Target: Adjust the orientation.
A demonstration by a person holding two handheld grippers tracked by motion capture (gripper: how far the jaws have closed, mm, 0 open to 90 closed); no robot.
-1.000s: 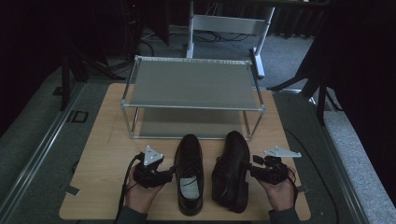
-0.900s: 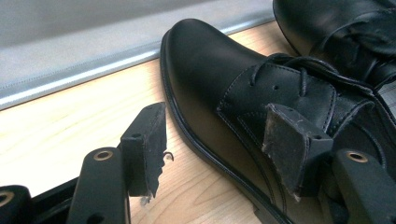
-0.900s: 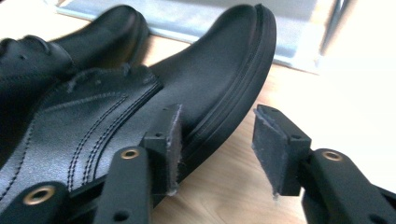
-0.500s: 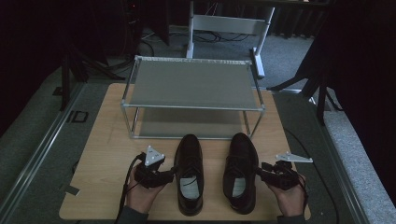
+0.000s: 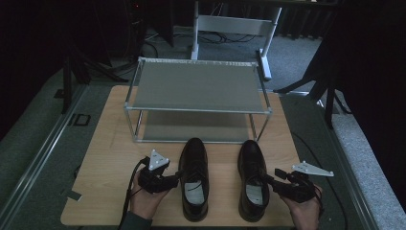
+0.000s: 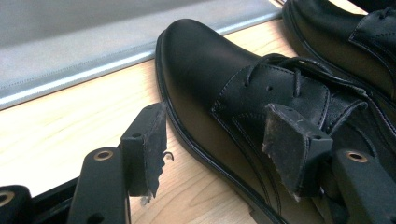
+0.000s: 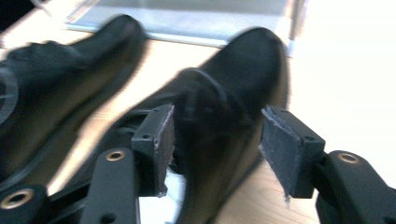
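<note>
Two glossy black lace-up shoes (image 5: 193, 177) (image 5: 252, 178) stand upright, the left gripper (image 6: 212, 140) and right gripper (image 7: 215, 140) wide apart.

High view is dim and underexposed: room around the surface (image 5: 105, 158) goes near black, shoes lose detail. Left claw view is bright and sharp; soft sheen on the left shoe (image 6: 210, 70) toe, light seems to come from above. Right claw view has heavy motion blur across both shoes, and the surface at right (image 7: 345, 93) is blown out to white.
</note>
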